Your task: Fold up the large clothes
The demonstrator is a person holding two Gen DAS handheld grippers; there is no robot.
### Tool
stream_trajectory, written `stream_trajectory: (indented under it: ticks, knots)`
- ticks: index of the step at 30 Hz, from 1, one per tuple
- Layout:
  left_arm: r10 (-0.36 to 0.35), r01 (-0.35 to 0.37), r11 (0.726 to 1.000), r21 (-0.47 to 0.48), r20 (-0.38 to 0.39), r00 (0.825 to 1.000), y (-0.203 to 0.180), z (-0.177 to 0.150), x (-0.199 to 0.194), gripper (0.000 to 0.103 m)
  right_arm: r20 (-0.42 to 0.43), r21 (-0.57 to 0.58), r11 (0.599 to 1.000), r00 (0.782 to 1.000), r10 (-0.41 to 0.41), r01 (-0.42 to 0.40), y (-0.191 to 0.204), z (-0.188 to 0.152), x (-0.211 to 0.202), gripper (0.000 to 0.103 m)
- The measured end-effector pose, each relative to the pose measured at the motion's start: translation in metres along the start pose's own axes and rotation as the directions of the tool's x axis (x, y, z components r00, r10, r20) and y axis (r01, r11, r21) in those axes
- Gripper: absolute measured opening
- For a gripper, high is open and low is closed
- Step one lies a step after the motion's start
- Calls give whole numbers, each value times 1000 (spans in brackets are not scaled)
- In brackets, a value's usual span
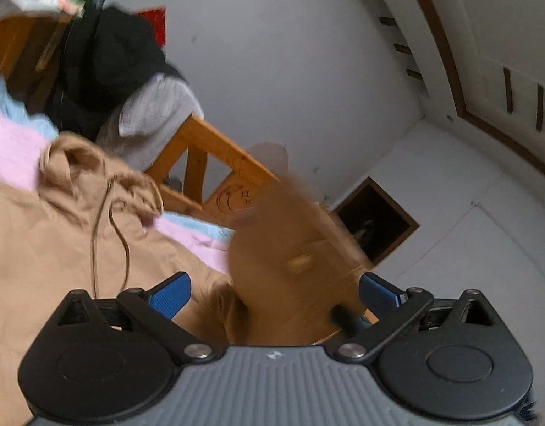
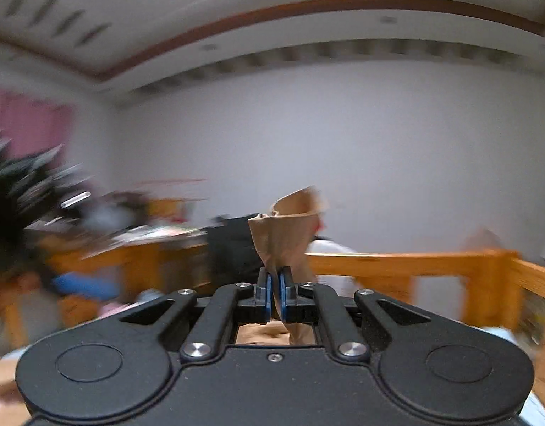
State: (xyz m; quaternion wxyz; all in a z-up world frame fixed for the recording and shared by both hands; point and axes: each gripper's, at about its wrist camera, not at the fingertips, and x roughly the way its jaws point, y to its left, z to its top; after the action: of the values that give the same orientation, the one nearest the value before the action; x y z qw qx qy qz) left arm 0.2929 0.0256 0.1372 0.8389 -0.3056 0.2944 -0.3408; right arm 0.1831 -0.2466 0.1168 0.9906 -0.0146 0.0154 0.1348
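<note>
Black linkage grippers (image 1: 274, 293), blue-padded fingers (image 1: 169, 296), silver screws.

Soft, even, rather dim indoor light without hard shadows or glare. Both fisheye views bend straight lines at the edges. The right wrist view smears sideways; a tan sleeve (image 1: 290, 248) blurs in the left.

Open air toward the white wall (image 2: 379, 149) above the wooden bed rail (image 2: 396, 259), free passage there; rail bars level travel forward and right; dark clothes pile (image 1: 109, 56) blocks the rail's left end; lifted tan hoodie (image 1: 42, 234) cloth hangs blurred ahead of left gripper (image 1: 272, 293)
</note>
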Motion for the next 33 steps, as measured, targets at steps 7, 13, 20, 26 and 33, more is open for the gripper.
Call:
stream_trajectory:
  ticks: [7, 13, 20, 26, 33]
  knots:
    - [33, -52, 965, -258, -77, 996, 79, -13, 13, 102, -131, -147, 969, 975, 180, -199, 82, -51, 9, 3]
    - [234, -302, 893, -333, -230, 945, 122, -25, 18, 78, -177, -318, 906, 956, 232, -279, 132, -78, -12, 3]
    - [331, -383, 893, -236, -232, 915, 119, -32, 20, 0, -219, -358, 876, 941, 258, -324, 141, -88, -22, 4]
    - [425, -425, 905, -6, 47, 904, 64, -19, -16, 0, -227, -406, 868, 951, 208, -287, 124, -92, -35, 42]
    - [484, -502, 863, 57, 189, 854, 54, -21, -58, 0, -301, -303, 946, 953, 21, -117, 35, -90, 10, 75]
